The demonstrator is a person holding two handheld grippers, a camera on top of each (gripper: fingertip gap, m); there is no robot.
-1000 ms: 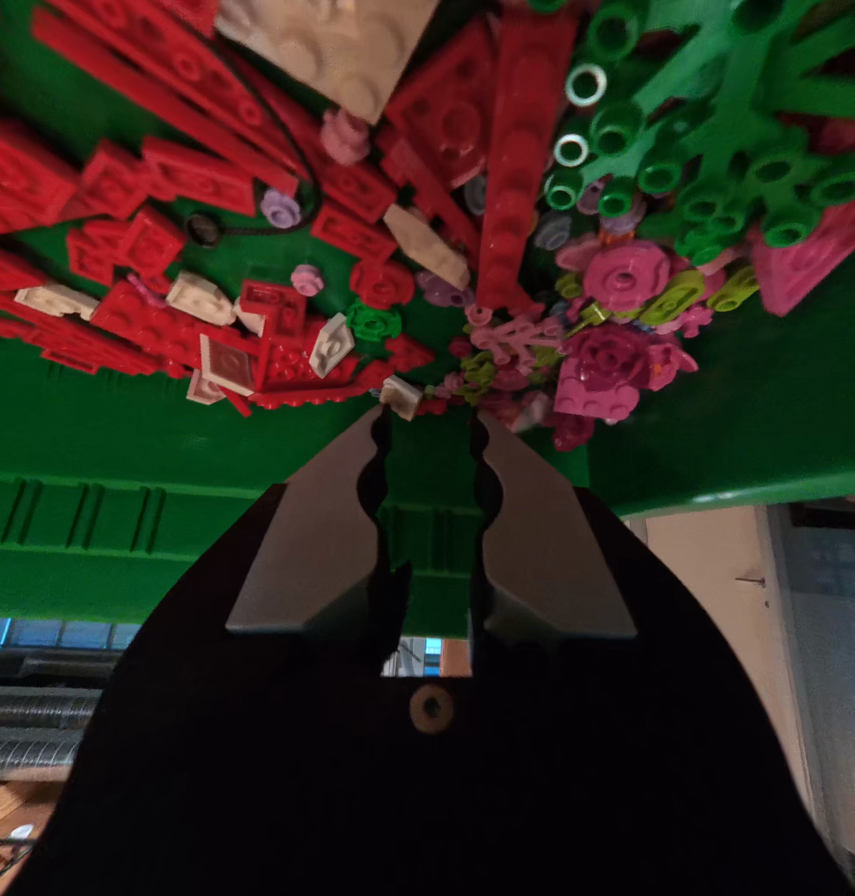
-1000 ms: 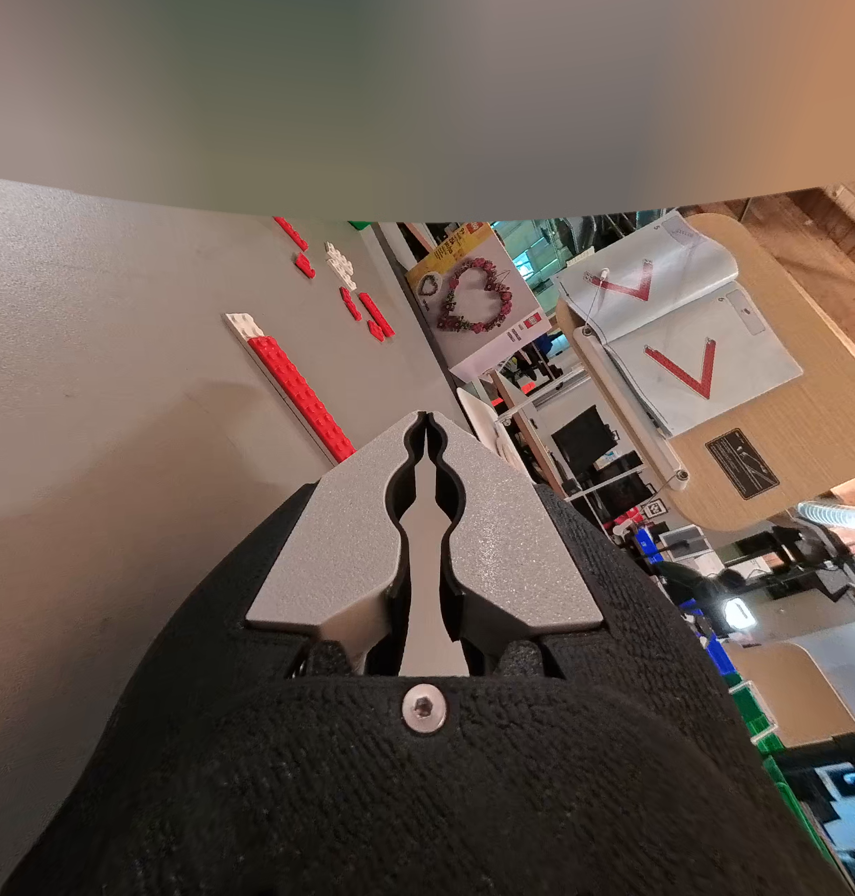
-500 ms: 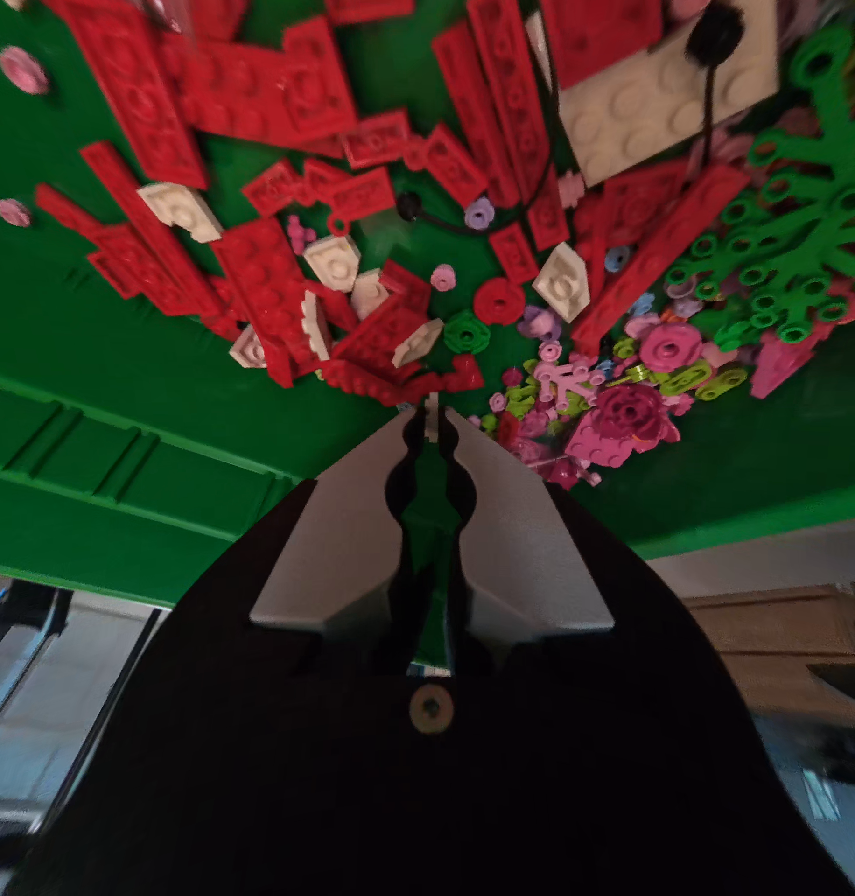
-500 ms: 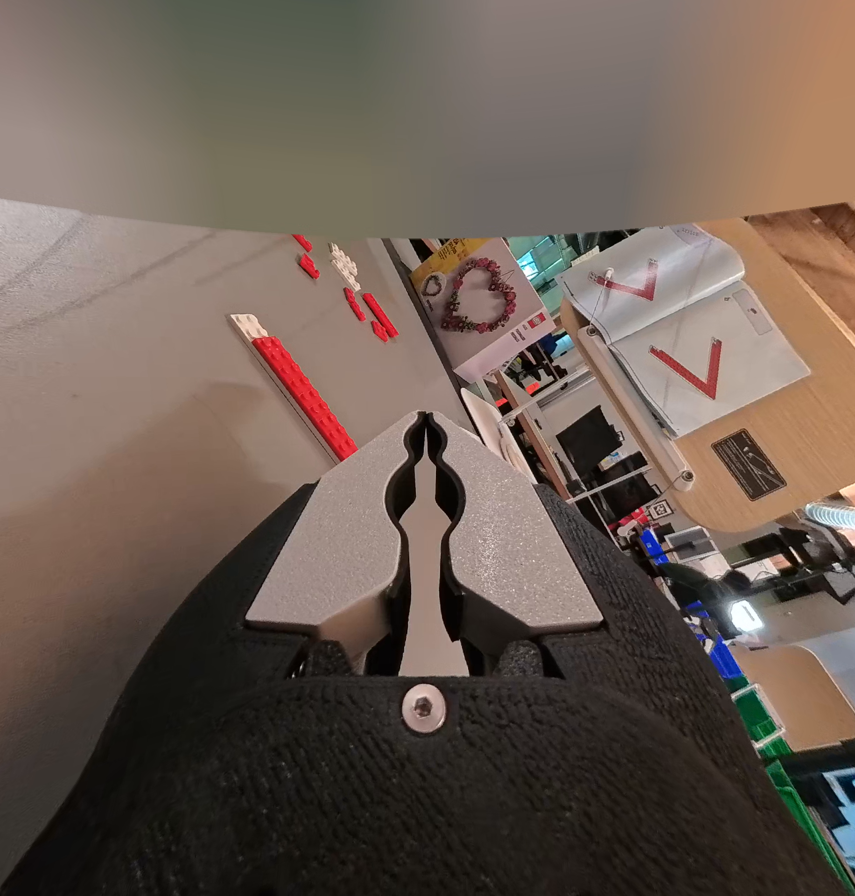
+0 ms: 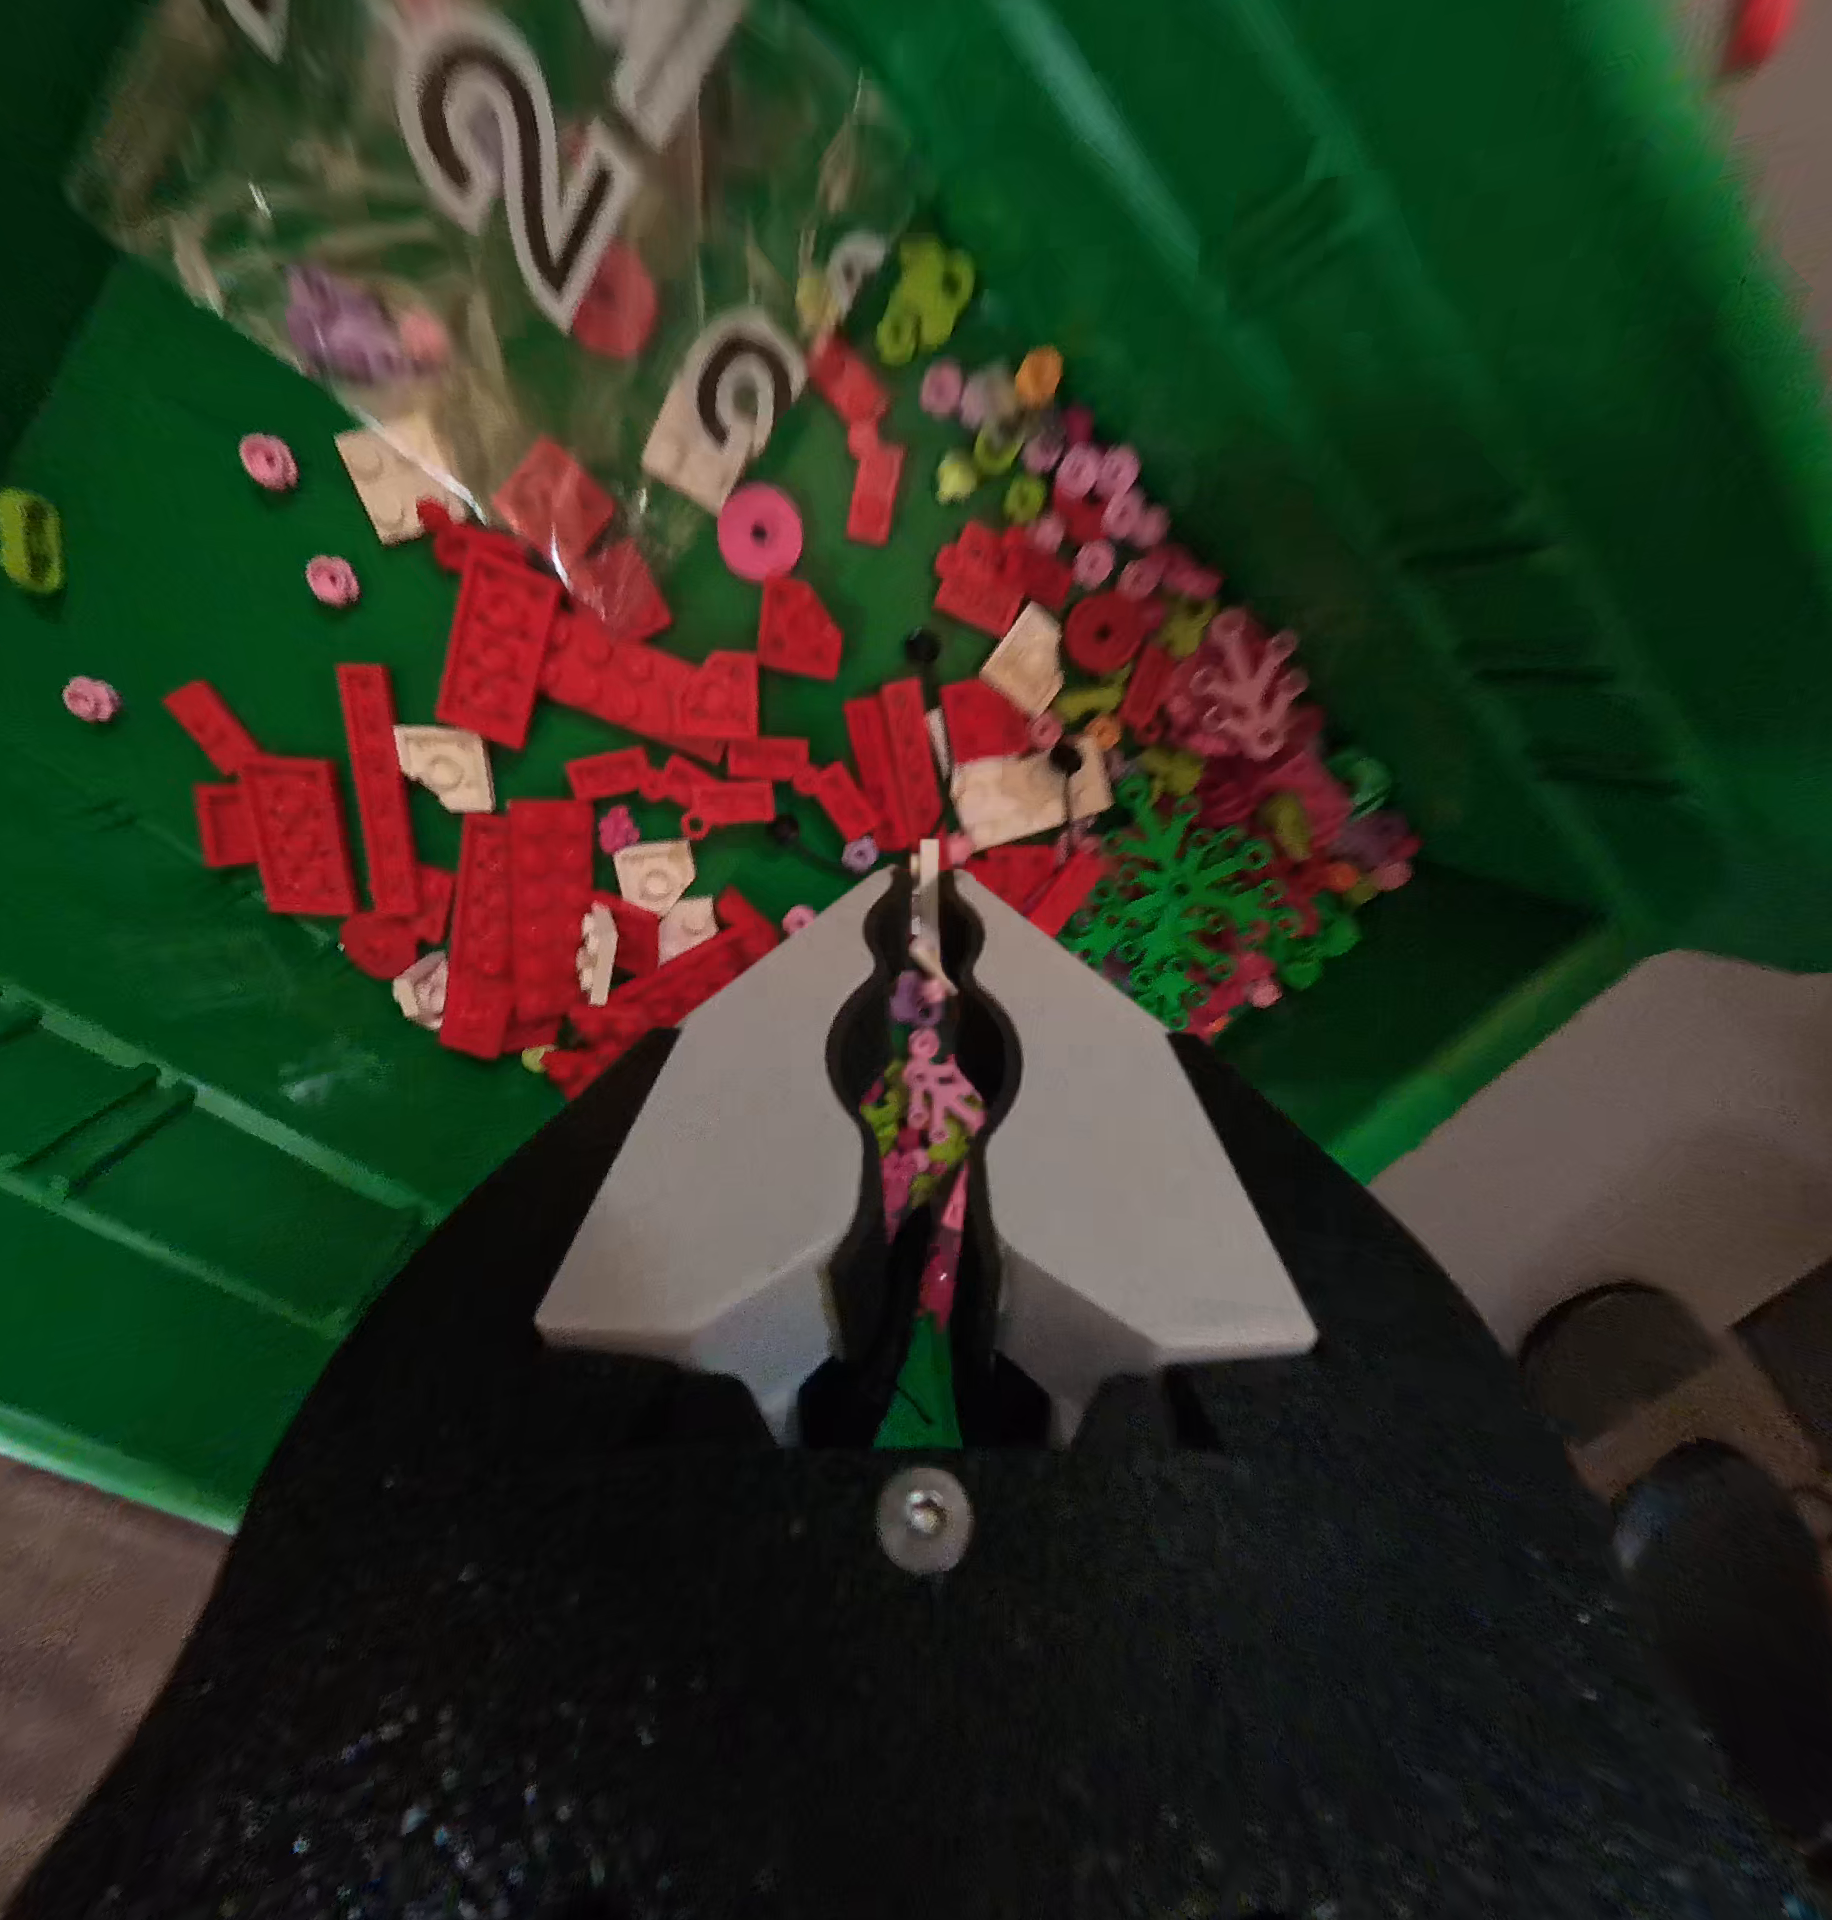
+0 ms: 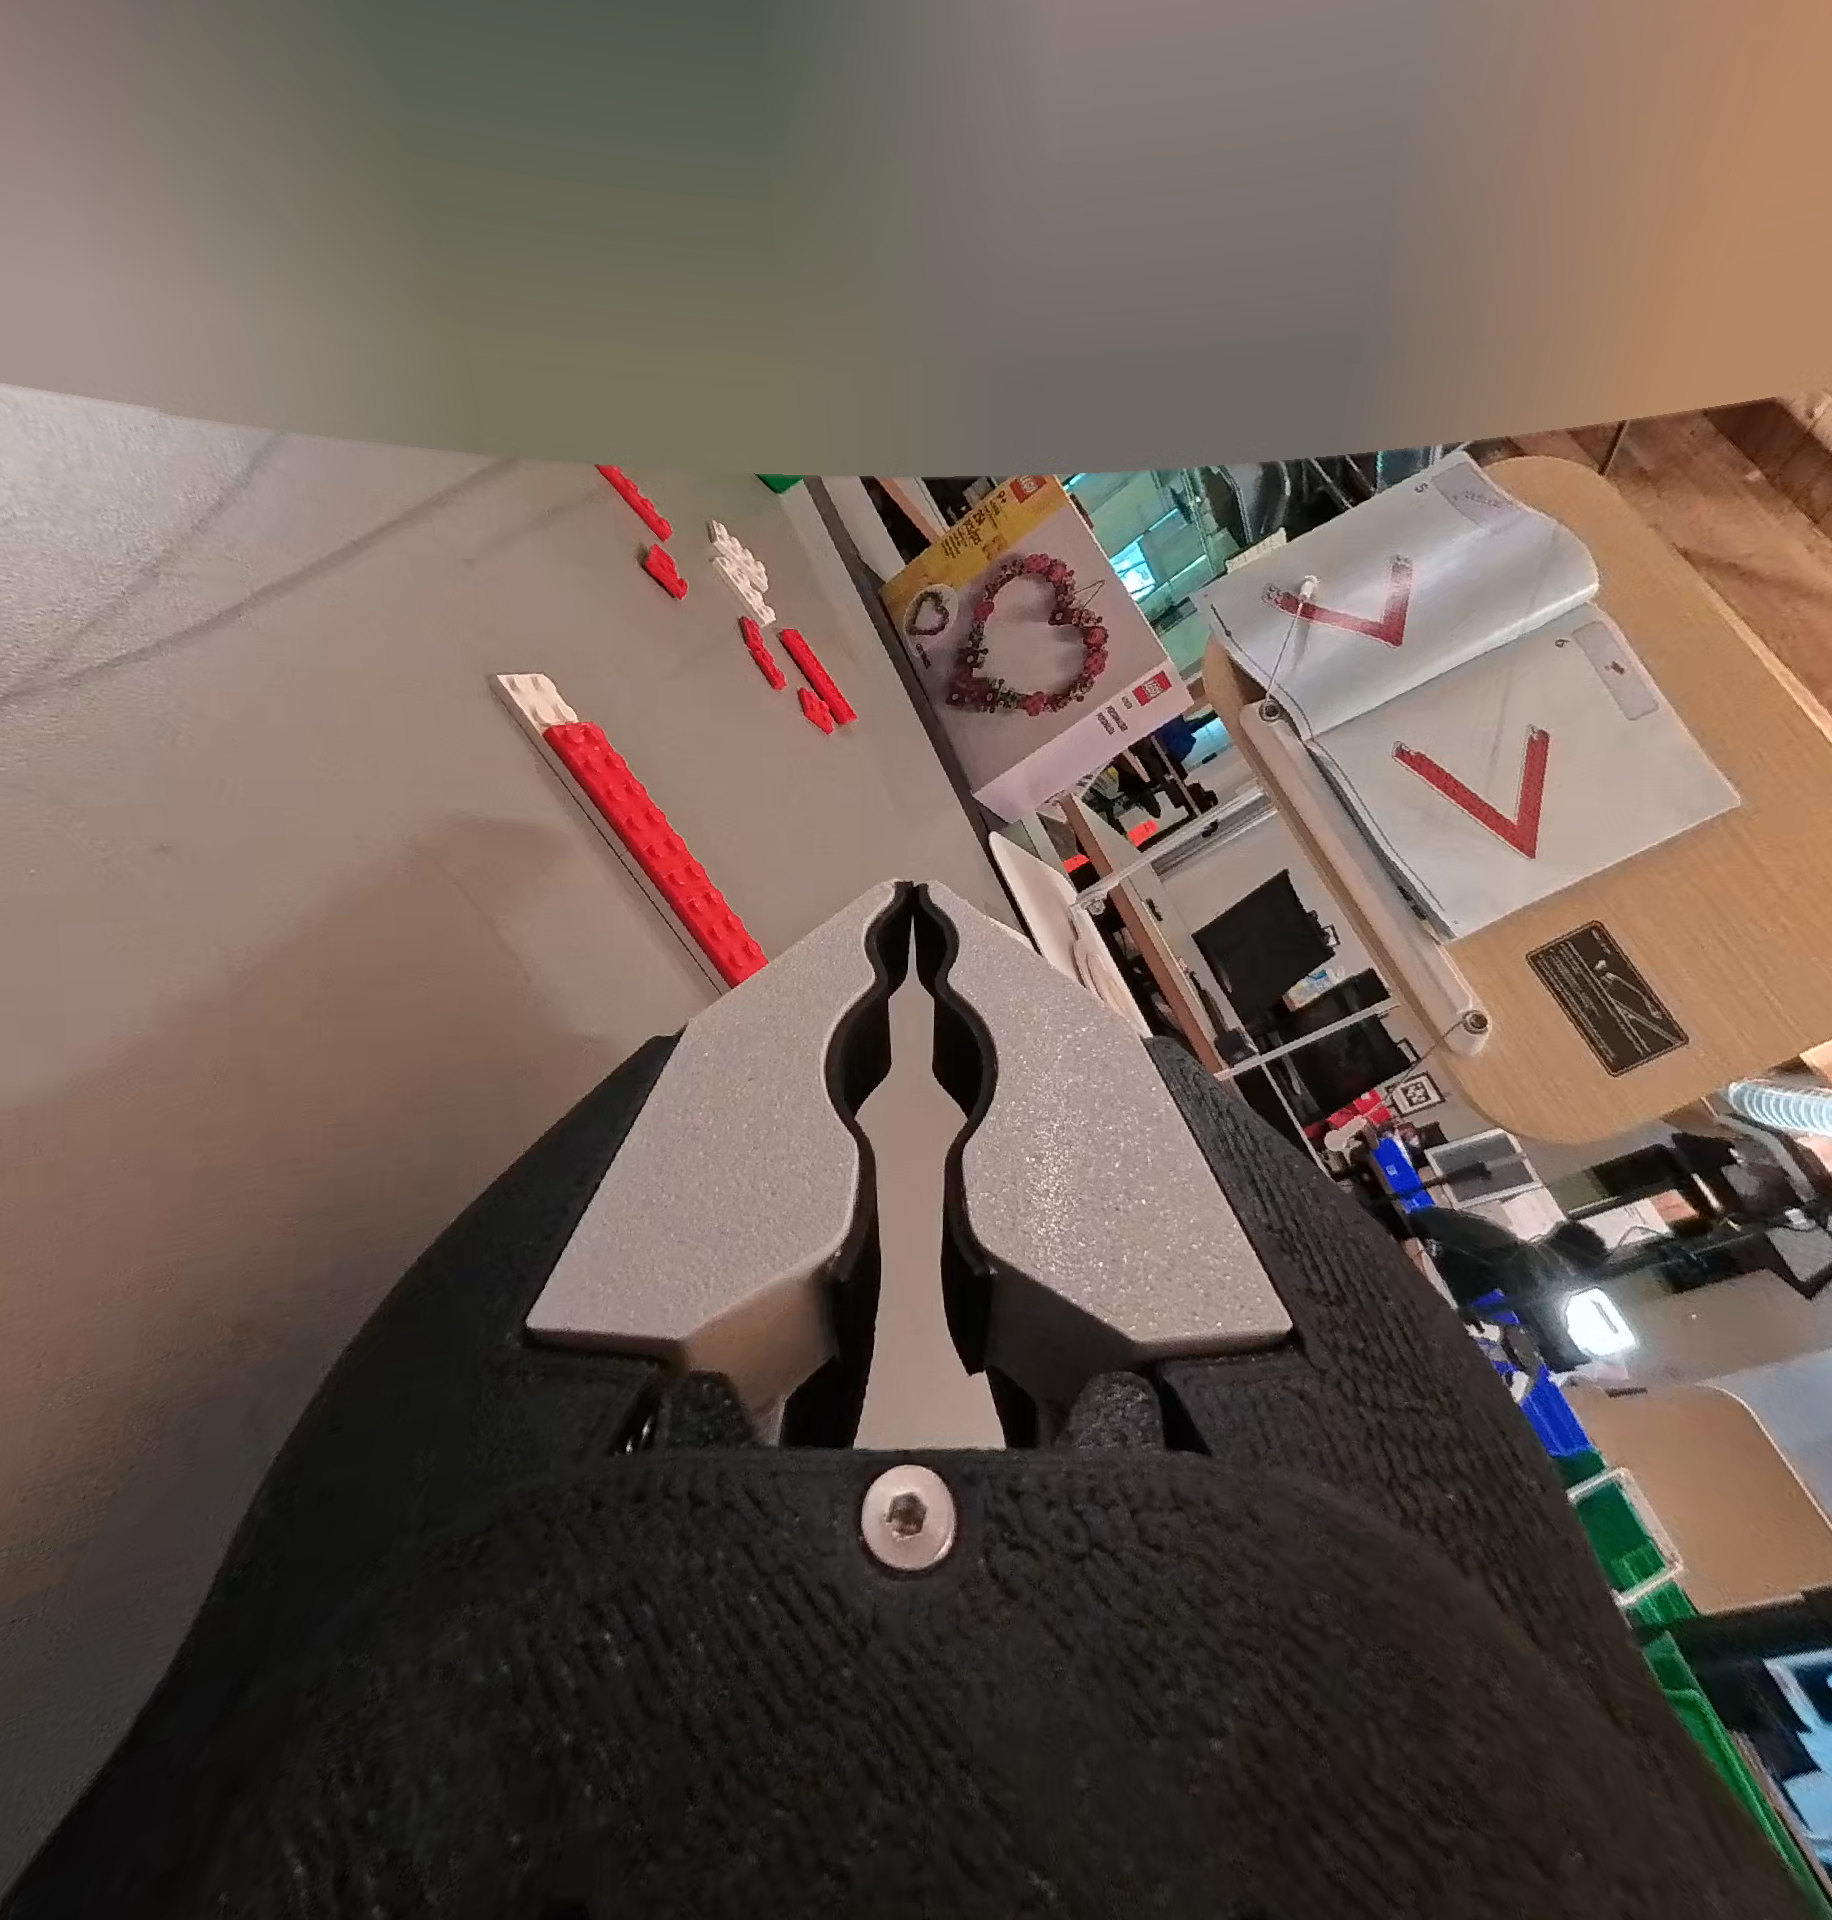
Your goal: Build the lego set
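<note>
In the left wrist view, my left gripper (image 5: 927,906) is shut on a small white lego piece (image 5: 930,868) pinched edge-on at its tips. It is held above a green bin (image 5: 1359,364). The bin holds loose red plates (image 5: 517,904), white wedge pieces (image 5: 444,764), pink flower parts (image 5: 1234,686) and a green leaf piece (image 5: 1182,904). In the right wrist view, my right gripper (image 6: 914,896) is shut and empty, low over the grey table (image 6: 268,883). A long red plate (image 6: 652,831) with a white end (image 6: 535,696) lies just beyond it to the left.
A clear plastic bag (image 5: 476,208) lies in the back of the bin. Small red pieces (image 6: 808,675) and a white piece (image 6: 740,561) lie farther along the table. The set's box (image 6: 1037,644) stands at the table edge, and an open instruction booklet (image 6: 1463,717) rests on a wooden stand. About 45 cm separates my left fingertips from my right.
My left gripper closed on the small white piece and pulled back from the pile, so more of the bin and the bag now show. The right gripper has hardly moved.
</note>
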